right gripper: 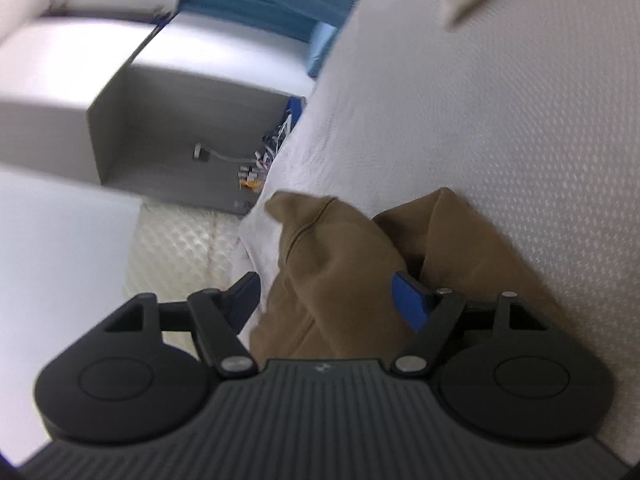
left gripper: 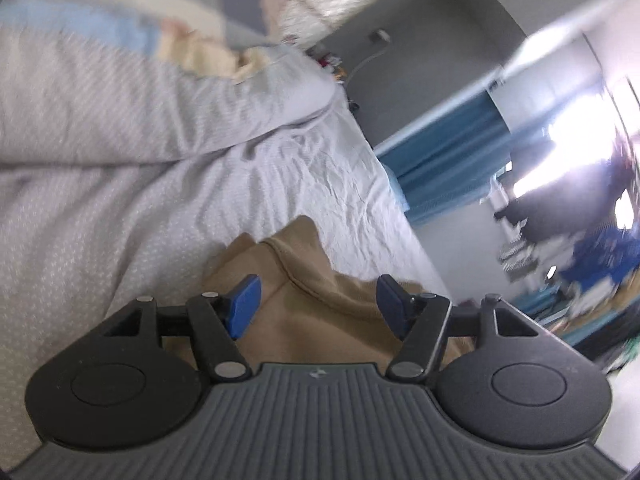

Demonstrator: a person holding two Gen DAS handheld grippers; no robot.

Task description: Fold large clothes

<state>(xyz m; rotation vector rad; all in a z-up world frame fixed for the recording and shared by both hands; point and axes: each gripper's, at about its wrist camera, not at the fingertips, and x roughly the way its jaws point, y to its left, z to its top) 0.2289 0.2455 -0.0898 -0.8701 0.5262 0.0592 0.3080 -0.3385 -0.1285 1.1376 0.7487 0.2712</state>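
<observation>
Both tongs (left gripper: pixel 318 306) (right gripper: pixel 332 300) agape, empty, over tan garment (left gripper: pixel 320 320) near bed (left gripper: pixel 280 168) edge

Tan garment (left gripper: pixel 320 320) on pale grey, white-flecked bedspread (left gripper: pixel 120 220).

The tan fabric garment (left gripper: pixel 320 320) runs under the dark ribbed gripper body (left gripper: pixel 320 420) in both wrist views, so its near part is hidden. In the left wrist view the dark clutter by the bright window (left gripper: pixel 580 248) is smeared beyond telling, and the pastel bedding (left gripper: pixel 120 36) at the top blurs too.
</observation>
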